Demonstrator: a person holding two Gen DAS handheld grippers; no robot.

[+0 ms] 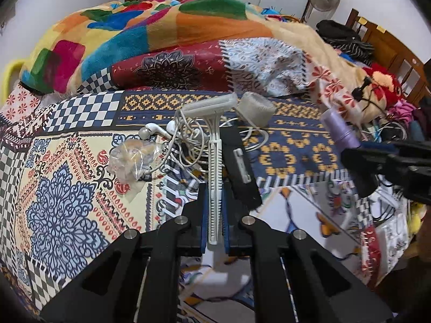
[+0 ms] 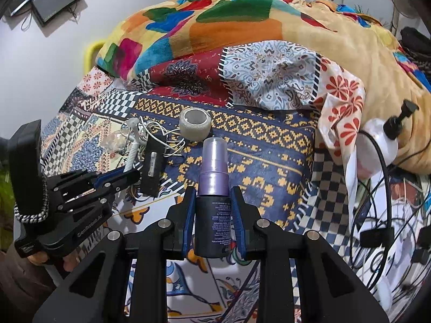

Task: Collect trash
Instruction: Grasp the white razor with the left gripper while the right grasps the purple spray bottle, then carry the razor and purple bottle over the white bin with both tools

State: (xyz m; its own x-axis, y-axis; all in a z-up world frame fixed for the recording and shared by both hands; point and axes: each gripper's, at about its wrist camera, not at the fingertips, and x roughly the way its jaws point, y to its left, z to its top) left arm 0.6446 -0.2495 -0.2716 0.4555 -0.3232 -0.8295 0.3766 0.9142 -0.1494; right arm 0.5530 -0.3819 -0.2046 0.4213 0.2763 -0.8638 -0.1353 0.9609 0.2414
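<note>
White razor; purple-capped dark spray bottle; multicoloured patchwork bedsheet.

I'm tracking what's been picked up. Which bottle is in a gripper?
The purple-capped spray bottle, clamped in the right gripper; the white pump bottle lies untouched by the blanket.

Each camera sits on a gripper and looks forward along its two fingers, down at a slant onto the bed. Both are close to the patterned bedspread and face the bright blanket piled at the back.

The left wrist view sits more to the left. The right gripper pokes in at its right edge. The right wrist view sits more to the right. The left gripper shows at its left side.

Both views share the middle of the bed: the tape roll, the tangled white earphones and the flat black thing.
</note>
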